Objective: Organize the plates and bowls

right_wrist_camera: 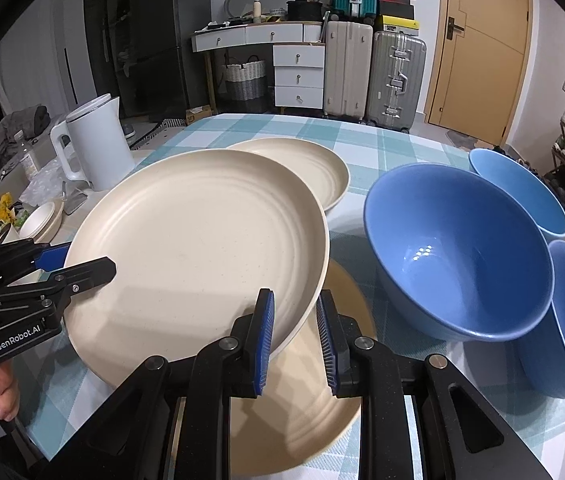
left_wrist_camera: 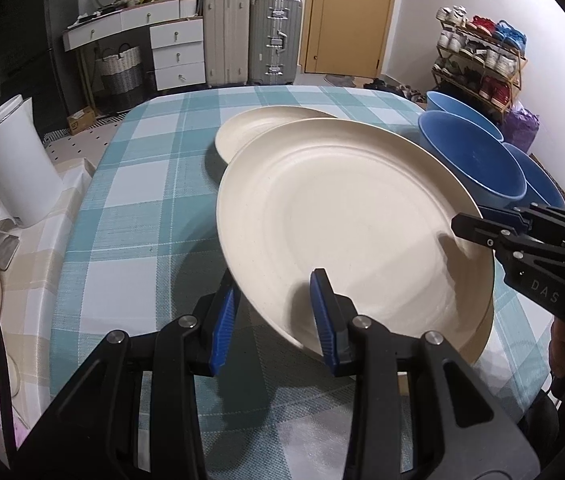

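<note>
Two grippers clamp one round cream plate (right_wrist_camera: 198, 240) above the checked tablecloth (left_wrist_camera: 130, 208): left gripper (left_wrist_camera: 274, 320) at its near-left rim, right gripper (right_wrist_camera: 294, 340) opposite, beside three blue bowls (right_wrist_camera: 458, 256).

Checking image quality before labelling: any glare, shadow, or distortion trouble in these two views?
Left wrist: fisheye bends the table edges; soft finger shadows fall on the held plate; corners vignette black. Right wrist: small glare spots inside the near blue bowl; the plate below sits in shadow; everything stays sharp.
</note>
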